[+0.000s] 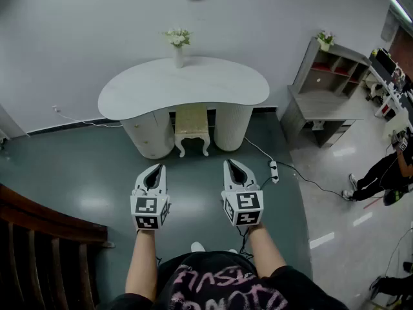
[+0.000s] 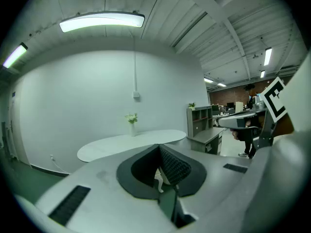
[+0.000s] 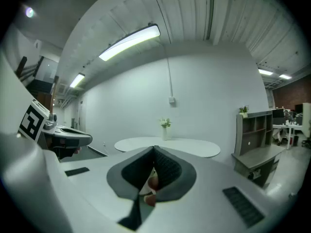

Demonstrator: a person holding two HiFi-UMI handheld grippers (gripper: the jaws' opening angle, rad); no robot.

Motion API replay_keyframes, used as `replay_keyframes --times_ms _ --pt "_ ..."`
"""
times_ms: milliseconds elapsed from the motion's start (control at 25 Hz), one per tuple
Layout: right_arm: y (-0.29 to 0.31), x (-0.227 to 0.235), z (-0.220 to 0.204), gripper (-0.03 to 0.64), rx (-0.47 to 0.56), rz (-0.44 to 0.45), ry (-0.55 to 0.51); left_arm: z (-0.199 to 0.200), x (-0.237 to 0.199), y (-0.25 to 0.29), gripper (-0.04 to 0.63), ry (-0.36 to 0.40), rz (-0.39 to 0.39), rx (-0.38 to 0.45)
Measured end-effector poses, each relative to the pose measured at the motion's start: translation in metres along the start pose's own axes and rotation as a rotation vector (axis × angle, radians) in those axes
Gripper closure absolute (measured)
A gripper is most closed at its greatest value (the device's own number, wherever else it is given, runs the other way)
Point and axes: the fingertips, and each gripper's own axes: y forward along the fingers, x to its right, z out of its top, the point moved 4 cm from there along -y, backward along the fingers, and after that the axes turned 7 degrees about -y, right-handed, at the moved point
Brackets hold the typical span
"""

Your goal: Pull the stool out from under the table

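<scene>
The stool [image 1: 191, 123], white-legged with a gold cushion, stands tucked under the white kidney-shaped table [image 1: 219, 82], between its two round pedestals. Both grippers hang in front of it over the floor, well short of it. My left gripper [image 1: 157, 169] is shut and holds nothing. The right gripper [image 1: 232, 165] is shut and empty too, level with the left. The left gripper view shows the table [image 2: 116, 144] beyond its shut jaws, with a white stool leg [image 2: 159, 181] in the gap. The table [image 3: 194, 147] also shows in the right gripper view.
A vase of flowers [image 1: 178, 45] stands at the table's back edge. A grey shelf-and-desk unit [image 1: 326, 86] is at the right. A power strip [image 1: 273, 170] and cable lie on the floor. A dark wooden railing [image 1: 39, 250] is at lower left. A person [image 1: 377, 179] stands far right.
</scene>
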Motion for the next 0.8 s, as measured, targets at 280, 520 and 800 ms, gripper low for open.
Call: replay_keyframes --times_ms 280,520,800 --pt "0.005 -0.004 0.003 0.555 0.001 0.001 -0.010 0.000 -0.005 0.000 0.583 -0.017 -0.012 -0.002" --pt "0.006 -0.010 0.003 0.555 0.002 -0.004 -0.014 -0.003 -0.009 -0.002 0.583 -0.015 -0.015 -0.010" --pt "0.006 -0.019 -0.002 0.555 -0.013 -0.018 -0.043 -0.014 -0.017 -0.006 0.583 -0.025 -0.029 -0.021"
